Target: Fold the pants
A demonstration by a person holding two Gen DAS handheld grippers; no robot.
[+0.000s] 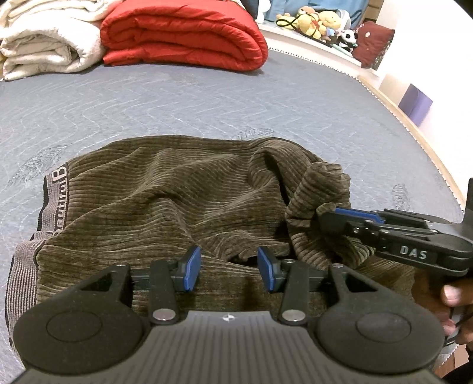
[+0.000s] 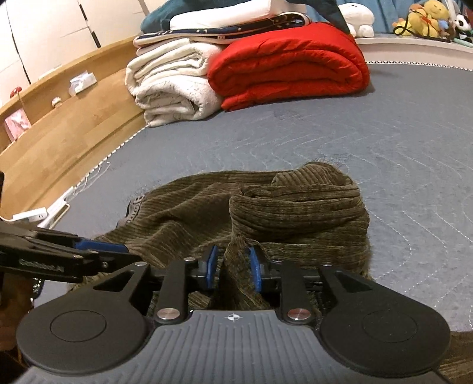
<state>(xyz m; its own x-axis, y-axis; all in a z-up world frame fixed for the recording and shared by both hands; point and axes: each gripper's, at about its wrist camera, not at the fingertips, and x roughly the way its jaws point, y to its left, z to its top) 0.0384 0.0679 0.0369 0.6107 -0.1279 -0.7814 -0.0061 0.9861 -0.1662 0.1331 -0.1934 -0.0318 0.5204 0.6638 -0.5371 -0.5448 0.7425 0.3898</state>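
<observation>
Brown corduroy pants (image 1: 165, 201) lie bunched on the grey quilted bed (image 1: 207, 97), with the striped waistband (image 1: 50, 201) at the left. My left gripper (image 1: 228, 271) is open just above the near edge of the fabric, holding nothing. My right gripper (image 2: 232, 267) is shut on a fold of the pants (image 2: 295, 212) and lifts it slightly. In the left wrist view the right gripper (image 1: 322, 215) comes in from the right, pinching a raised leg end. In the right wrist view the left gripper (image 2: 127, 251) enters from the left at the fabric edge.
A folded red quilt (image 1: 183, 32) and white blankets (image 1: 44, 44) lie at the far end of the bed. Plush toys (image 1: 319, 20) sit on a shelf at the far right. A wooden bed frame (image 2: 59, 141) runs along the left side in the right wrist view.
</observation>
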